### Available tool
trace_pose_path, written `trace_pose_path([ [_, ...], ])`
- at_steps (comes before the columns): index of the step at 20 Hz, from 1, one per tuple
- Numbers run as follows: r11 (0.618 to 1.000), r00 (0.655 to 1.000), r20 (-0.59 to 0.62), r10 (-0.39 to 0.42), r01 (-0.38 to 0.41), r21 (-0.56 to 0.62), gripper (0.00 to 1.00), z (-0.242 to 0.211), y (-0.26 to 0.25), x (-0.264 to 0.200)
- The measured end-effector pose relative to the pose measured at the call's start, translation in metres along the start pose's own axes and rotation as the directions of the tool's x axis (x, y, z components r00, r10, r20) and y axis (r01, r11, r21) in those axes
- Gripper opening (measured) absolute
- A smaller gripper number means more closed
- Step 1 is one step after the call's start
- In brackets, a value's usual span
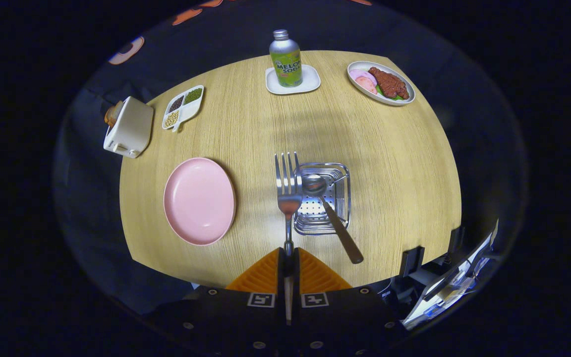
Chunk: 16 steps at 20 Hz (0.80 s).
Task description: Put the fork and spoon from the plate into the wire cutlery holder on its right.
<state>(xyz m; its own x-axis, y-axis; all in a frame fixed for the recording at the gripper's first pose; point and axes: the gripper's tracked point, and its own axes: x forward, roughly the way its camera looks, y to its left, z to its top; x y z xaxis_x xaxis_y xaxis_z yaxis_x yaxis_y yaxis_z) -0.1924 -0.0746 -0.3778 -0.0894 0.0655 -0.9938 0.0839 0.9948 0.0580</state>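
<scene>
From my remote station, the gripper (288,263) stood with its two fingers drawn narrow, both pressing on the handle of the fork (288,188), which rose ahead of them with its tines pointing to the far side. The fork hung over the wooden table (389,148), its head just beside the left rim of the wire cutlery holder (342,193). The spoon (325,208) already lay in the holder, bowl toward the far side, its brown handle leaning out over the near right rim. Left of the holder, apart from it, sat the pink plate (199,201), bare of cutlery. At the far side a green bottle (285,59) stood upright on a small white dish (310,82); its label read "MELON SODA". To the far right lay an oval plate of food (381,83). At the far left stood a white toaster (129,127) with bread in it, and just beside it to the right a white divided tray (183,107) holding grains or seeds in separate compartments.
</scene>
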Motion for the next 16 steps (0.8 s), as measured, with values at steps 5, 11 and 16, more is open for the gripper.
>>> trace_pose_path([
  [5,0.997,0.993,-0.119,0.012,-0.022,-0.08,0.05,-0.012,-0.022,0.003],
  [11,0.992,0.963,-0.267,0.028,-0.059,-0.111,0.05,-0.023,-0.029,0.012],
  [16,0.99,0.941,-0.338,0.026,-0.071,-0.121,0.05,-0.018,-0.036,0.013],
])
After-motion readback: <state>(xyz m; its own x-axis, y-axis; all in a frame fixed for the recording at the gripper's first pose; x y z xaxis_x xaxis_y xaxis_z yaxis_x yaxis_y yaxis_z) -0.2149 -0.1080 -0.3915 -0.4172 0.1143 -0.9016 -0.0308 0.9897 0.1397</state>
